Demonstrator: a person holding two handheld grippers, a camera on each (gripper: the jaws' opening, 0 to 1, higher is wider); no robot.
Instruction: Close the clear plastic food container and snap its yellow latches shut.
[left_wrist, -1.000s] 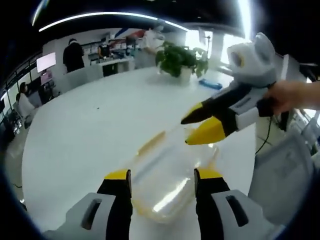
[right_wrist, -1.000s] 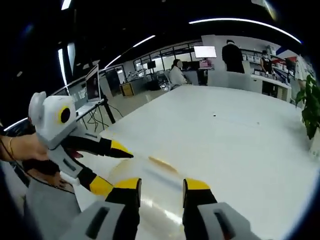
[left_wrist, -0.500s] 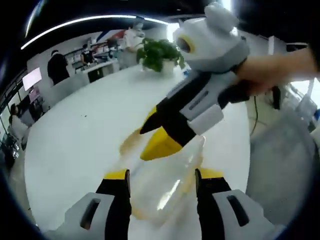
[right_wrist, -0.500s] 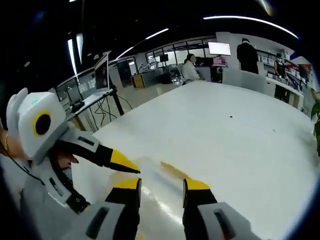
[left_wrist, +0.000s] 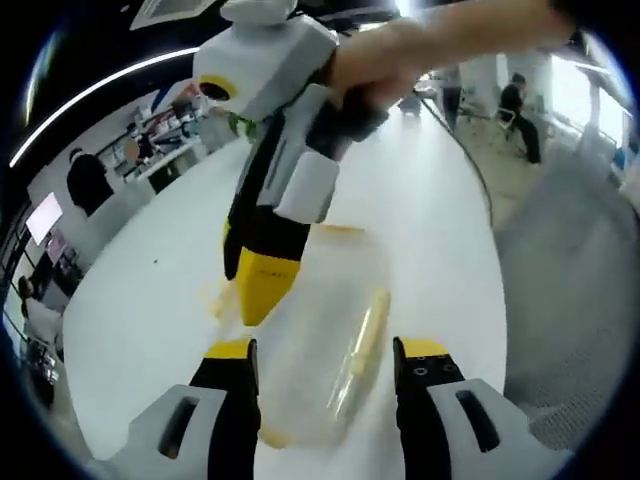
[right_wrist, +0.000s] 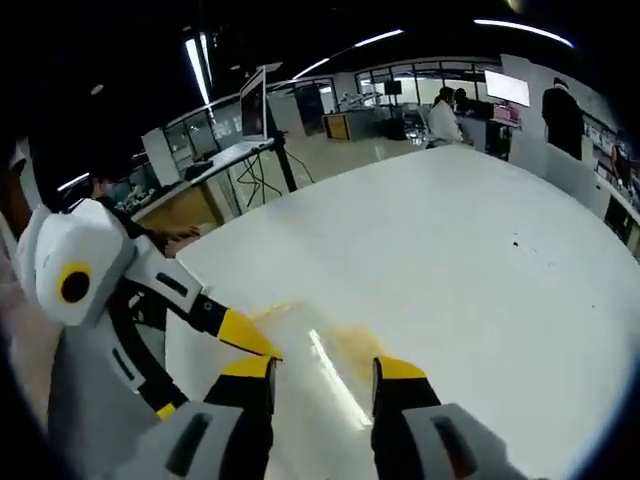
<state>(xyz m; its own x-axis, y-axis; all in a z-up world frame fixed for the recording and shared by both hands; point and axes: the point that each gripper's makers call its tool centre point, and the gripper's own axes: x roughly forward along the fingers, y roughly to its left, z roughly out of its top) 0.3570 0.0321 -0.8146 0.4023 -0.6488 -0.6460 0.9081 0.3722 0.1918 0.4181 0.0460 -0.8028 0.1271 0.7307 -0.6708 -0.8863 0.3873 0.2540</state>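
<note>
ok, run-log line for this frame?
stage: closing | right tongs: open, over clear container | left tongs: open, straddling container | yellow latch: state unclear | surface: white table

Container (left_wrist: 320, 370) lies on table (left_wrist: 140, 310), between both grippers' jaws.

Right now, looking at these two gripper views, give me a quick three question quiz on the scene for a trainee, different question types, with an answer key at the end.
1. True or false: in the left gripper view, the right gripper reaches down over the clear plastic container on the white table.
2. Multiple choice: where does the container sit in the left gripper view? A) between the left gripper jaws, B) beside the laptop, C) off the table.
3. Fill in: the latches on the container, such as the latch along its right side in the left gripper view, are coloured ____.

Key: 1 true; 2 A; 3 yellow.
</note>
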